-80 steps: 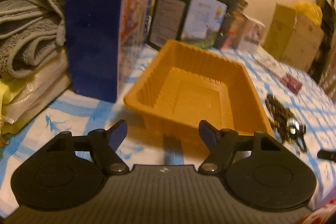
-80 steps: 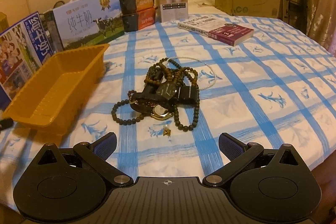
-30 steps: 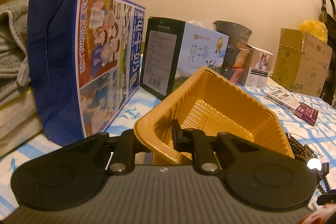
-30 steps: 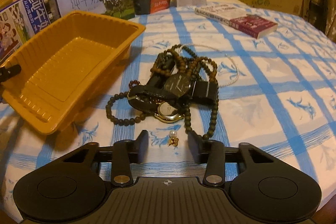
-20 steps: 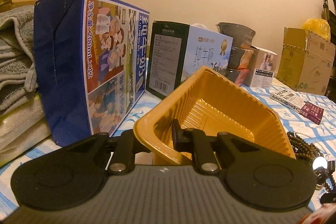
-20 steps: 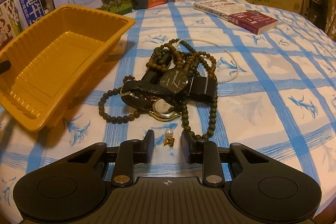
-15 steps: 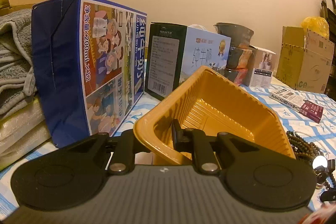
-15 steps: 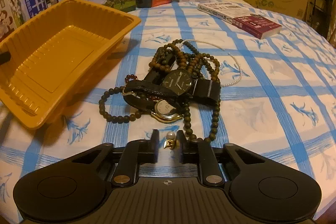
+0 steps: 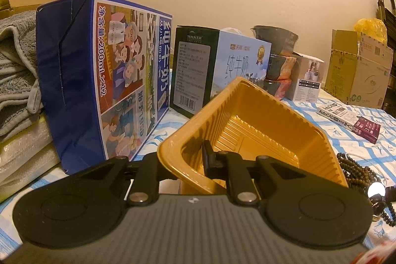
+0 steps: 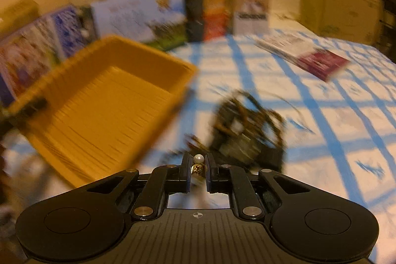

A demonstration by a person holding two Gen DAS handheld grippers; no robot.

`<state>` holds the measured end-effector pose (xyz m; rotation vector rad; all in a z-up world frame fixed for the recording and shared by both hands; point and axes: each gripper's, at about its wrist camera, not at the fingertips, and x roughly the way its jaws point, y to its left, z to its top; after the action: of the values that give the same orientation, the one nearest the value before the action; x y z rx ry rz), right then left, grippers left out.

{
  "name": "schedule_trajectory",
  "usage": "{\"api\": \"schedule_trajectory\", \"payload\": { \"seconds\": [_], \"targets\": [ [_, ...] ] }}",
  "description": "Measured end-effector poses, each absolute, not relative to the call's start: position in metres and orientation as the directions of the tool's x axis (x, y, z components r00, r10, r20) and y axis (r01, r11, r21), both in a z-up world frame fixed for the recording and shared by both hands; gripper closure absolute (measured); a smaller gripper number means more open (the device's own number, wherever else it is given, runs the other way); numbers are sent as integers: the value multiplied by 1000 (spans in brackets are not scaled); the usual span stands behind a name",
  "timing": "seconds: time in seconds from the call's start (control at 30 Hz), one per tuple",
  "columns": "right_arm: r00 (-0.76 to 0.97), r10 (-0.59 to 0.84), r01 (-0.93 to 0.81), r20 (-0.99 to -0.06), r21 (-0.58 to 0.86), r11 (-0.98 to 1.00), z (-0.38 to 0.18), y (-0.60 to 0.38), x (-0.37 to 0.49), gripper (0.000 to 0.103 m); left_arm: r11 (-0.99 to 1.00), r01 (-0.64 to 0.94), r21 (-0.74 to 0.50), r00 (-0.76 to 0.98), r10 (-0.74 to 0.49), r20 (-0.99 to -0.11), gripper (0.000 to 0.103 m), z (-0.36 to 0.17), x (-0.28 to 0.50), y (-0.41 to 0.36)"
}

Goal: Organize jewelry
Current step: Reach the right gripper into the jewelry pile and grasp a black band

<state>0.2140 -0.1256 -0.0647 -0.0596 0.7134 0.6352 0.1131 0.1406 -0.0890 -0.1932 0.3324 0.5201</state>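
1. Left hand-held gripper (image 9: pixel 184 162) clamping the near rim of the tray (image 9: pixel 259 125), one finger inside, one outside; tray tilting, far end raised off the surface (image 9: pixel 371 140).
2. Right hand-held gripper (image 10: pixel 198 168) pinching a pearl earring (image 10: pixel 198 165) between nearly closed jaws, pearl poking above the fingertips.
3. Earring hanging above the checked cloth, just in front of the jewelry pile (image 10: pixel 247 130), near the tray's right side.
4. Pile of bead strings and watches lying on the surface right of the tray, blurred in the right view.
5. Milk cartons (image 9: pixel 104 76) standing behind the tray; book (image 9: pixel 349 121) lying farther right.
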Motion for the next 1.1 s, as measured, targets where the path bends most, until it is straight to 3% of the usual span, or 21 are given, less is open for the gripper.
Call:
{"api": "schedule_trajectory", "payload": {
  "seconds": [0.2,0.5,0.53,0.6,0.67,0.87,1.1],
  "targets": [
    [462,663,-674,-588,252,694,-53,-83,210,92,851,-516,-96,815,454,-361,88,-89,114,141],
    [364,681,-721,-635,271,638,-77,-38,204,91,850,-518,-97,812,454,-367,88,-91,114,142],
    [357,693,-725,-627,282,629,-76,-40,201,89,849,-519,-98,812,454,-367,88,-91,114,142],
    [332,720,-728,-609,320,607,-75,-44,200,75,849,-519,-99,812,454,-367,88,-91,114,142],
    [342,740,-719,-579,346,603,-69,-53,200,47,849,-519,-99,812,453,-368,88,-91,114,142],
    [404,738,-707,-540,327,627,-55,-81,198,45,848,-520,-101,811,453,-370,88,-90,114,142],
    [484,645,-624,-592,283,728,-64,-133,209,45,848,-521,-101,810,453,-372,88,-91,113,142]
  ]
}}
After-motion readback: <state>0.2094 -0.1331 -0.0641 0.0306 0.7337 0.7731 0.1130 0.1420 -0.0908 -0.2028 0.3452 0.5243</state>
